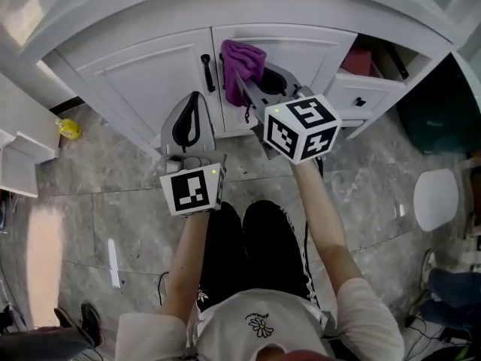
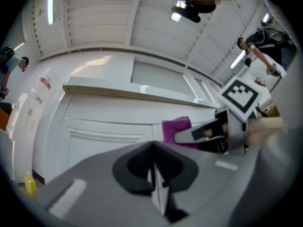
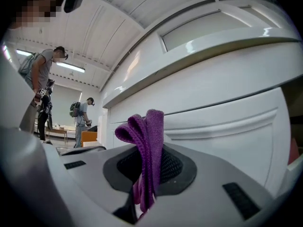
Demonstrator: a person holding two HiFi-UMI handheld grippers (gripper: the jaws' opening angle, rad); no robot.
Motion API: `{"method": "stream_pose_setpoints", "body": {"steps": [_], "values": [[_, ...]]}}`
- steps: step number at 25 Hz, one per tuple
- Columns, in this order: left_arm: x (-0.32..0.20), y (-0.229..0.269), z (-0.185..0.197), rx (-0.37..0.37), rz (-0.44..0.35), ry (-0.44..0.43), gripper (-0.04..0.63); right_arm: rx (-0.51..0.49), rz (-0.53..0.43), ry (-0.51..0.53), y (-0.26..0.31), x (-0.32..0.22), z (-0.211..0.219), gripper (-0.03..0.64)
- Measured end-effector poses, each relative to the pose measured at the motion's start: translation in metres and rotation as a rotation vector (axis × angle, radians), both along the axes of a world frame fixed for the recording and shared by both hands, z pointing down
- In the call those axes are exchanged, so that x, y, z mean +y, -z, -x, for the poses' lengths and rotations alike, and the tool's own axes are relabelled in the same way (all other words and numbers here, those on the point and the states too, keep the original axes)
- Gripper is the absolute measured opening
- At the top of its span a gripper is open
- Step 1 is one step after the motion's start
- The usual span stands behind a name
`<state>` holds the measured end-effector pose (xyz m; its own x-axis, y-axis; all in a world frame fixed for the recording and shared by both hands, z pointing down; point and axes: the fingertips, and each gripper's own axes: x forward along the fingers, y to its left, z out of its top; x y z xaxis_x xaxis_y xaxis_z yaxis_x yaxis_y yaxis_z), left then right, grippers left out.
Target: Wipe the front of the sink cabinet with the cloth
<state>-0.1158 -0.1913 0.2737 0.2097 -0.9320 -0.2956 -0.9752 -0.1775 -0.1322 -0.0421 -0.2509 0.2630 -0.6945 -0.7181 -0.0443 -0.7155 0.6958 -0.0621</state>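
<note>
A folded purple cloth [image 3: 144, 141] is pinched in the closed jaws of the right gripper [image 1: 246, 90], near the top of the white sink cabinet [image 1: 143, 74] and just beside a black door handle [image 1: 207, 72]. Whether it touches the door is unclear. The left gripper [image 1: 188, 122] hangs lower with its jaws together, holding nothing. Wiping well likely needs the cloth pressed flat and swept in overlapping passes. Only the head view shows the open drawer [image 1: 361, 89].

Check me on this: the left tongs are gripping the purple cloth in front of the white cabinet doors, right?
Not the left: the right tongs grip the purple cloth in front of the white cabinet doors, as the right gripper view shows. The left tongs are shut, empty.
</note>
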Motion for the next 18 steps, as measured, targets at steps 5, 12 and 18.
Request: {"method": "stream_pose_setpoints", "body": {"steps": [5,12,18], "values": [[-0.001,0.0,0.005,0.02,0.004,0.002,0.005,-0.003,0.039,0.078,0.01,-0.004,0.03,0.051],[0.001,0.0,0.007,0.017,0.0,0.01,0.005,0.028,0.028,0.001,0.011,-0.023,0.031,0.051],[-0.003,0.001,0.001,0.024,0.0,0.013,0.005,0.089,0.008,-0.02,0.007,-0.034,0.026,0.051]]}}
